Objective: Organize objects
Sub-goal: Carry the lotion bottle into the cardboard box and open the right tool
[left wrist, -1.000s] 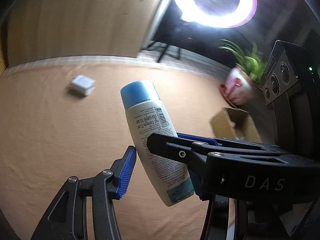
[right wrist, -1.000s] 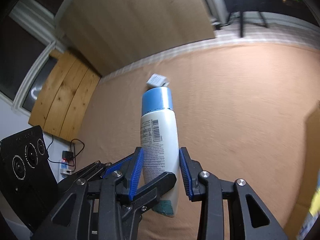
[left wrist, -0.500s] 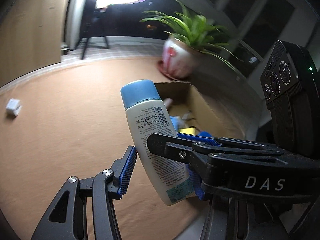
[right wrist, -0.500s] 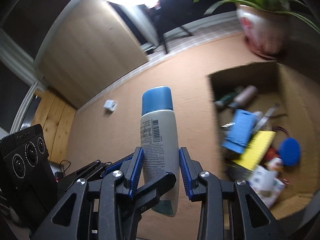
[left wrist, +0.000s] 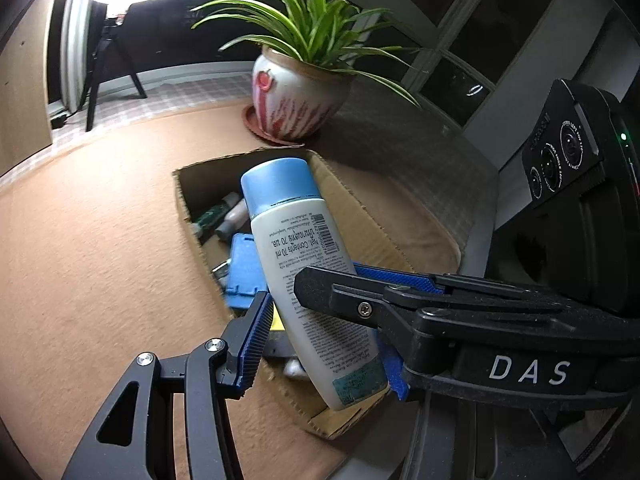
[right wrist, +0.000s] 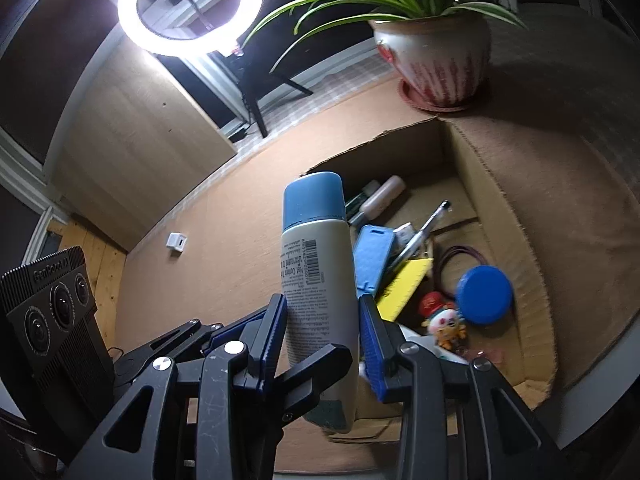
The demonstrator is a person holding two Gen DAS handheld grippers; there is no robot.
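Between the blue pads of the right gripper (right wrist: pixel 323 334) and the left gripper (left wrist: pixel 320 312), both clamped on it, the bottle (right wrist: pixel 318 276) hangs over the cardboard box (right wrist: pixel 496 196). Best to lower it toward a bare patch of the box floor, clear of the blue case (right wrist: pixel 372 256), then loosen both grips together.

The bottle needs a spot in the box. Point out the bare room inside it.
Bare floor of the box shows along the far right wall, beyond the pen. The middle and near end are crowded: blue case, yellow card, blue lid, toy.
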